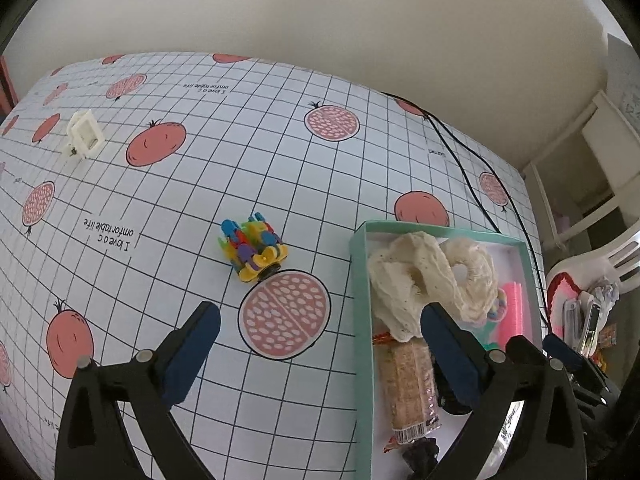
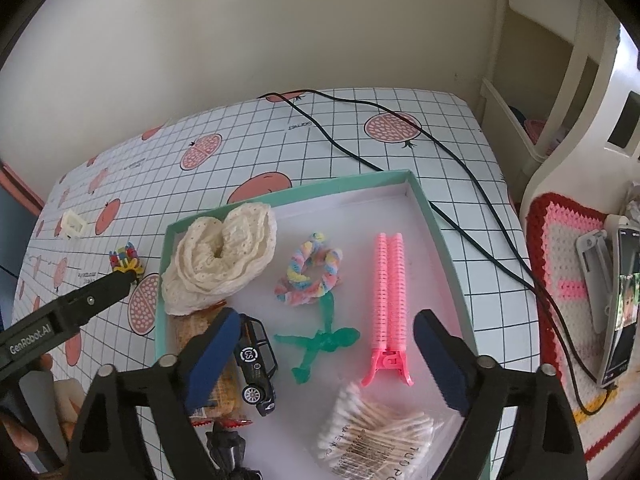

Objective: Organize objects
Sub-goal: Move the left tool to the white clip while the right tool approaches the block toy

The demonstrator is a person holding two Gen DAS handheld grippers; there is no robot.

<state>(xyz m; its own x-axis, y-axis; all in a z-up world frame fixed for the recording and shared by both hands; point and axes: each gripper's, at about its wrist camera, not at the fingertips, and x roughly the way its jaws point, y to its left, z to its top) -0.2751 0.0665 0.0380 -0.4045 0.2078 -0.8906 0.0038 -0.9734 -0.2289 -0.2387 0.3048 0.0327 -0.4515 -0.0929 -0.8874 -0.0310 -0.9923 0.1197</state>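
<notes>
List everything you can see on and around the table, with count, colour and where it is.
Box: one, teal rim, white inside, table's right part.
Scrunchie: one, cream, box's far left corner.
Braided loop: one, pastel, box centre.
Figure: one, green, below the loop.
Hair clip: one, pink, box right.
Toy car: one, black, box left.
Snack bar: one, tan, under the scrunchie's near edge.
Cotton swabs: one bag, white, box's near side.
Clip bundle: one, multicoloured, on the cloth.
Plastic piece: one, white, far left.
Cable: one, black, far right.
Phone: one, on the chair.
Left gripper: open.
Right gripper: open.
</notes>
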